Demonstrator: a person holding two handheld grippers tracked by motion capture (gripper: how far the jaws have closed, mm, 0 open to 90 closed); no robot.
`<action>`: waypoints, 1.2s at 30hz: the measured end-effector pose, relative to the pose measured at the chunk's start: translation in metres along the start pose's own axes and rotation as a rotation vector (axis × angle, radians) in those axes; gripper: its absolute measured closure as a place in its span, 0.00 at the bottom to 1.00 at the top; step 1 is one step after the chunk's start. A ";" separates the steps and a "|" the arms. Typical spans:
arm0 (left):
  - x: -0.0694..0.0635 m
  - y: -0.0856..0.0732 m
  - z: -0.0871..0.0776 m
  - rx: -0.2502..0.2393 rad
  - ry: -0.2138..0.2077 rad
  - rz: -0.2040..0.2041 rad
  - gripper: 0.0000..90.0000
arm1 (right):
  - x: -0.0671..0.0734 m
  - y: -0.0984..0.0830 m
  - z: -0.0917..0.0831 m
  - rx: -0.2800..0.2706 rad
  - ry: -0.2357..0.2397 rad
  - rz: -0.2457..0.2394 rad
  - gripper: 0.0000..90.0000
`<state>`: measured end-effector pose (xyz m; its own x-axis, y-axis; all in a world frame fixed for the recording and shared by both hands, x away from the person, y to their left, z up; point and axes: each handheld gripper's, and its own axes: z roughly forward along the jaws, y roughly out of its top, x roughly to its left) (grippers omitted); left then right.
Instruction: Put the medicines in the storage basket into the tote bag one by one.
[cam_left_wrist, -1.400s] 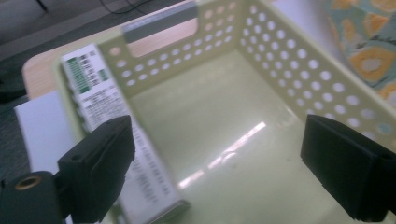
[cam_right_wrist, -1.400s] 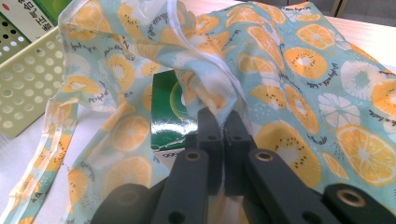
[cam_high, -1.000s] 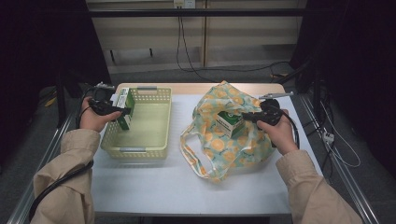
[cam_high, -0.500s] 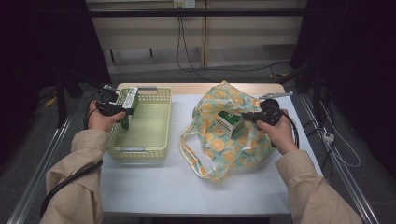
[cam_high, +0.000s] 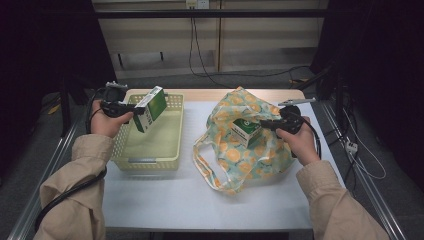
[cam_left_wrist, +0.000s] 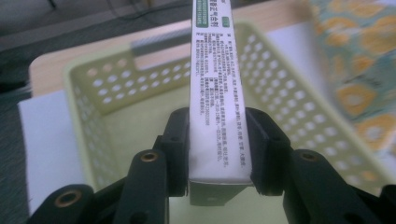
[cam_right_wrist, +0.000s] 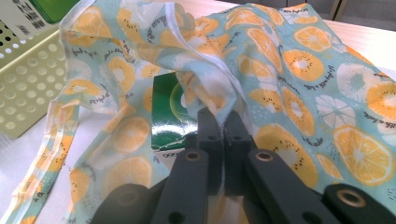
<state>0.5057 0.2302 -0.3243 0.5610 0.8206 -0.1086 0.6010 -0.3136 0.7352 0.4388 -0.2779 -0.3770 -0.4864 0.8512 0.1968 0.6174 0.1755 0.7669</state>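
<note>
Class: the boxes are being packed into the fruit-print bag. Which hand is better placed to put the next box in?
Left. The left gripper already clamps a green-and-white box above the yellow basket. The right gripper is shut on the fruit-print bag, holding its mouth open.

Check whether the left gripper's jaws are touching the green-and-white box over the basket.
Touching. In the left gripper view, both pads of the left gripper, whose jaws have just been closing, press the sides of the green-and-white box above the yellow basket.
</note>
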 end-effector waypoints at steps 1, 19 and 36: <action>-0.005 0.003 -0.004 -0.002 -0.017 0.018 0.70 | -0.001 0.000 0.000 -0.001 -0.001 0.000 0.99; -0.120 0.029 -0.005 -0.017 -0.331 0.272 0.70 | -0.001 0.001 -0.003 0.000 -0.008 -0.003 0.99; -0.171 0.026 0.000 0.005 -0.459 0.356 0.70 | -0.002 0.002 -0.004 -0.010 -0.012 0.005 0.99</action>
<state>0.4256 0.0820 -0.2871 0.9176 0.3737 -0.1352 0.3324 -0.5355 0.7764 0.4390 -0.2811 -0.3733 -0.4761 0.8579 0.1933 0.6138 0.1667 0.7717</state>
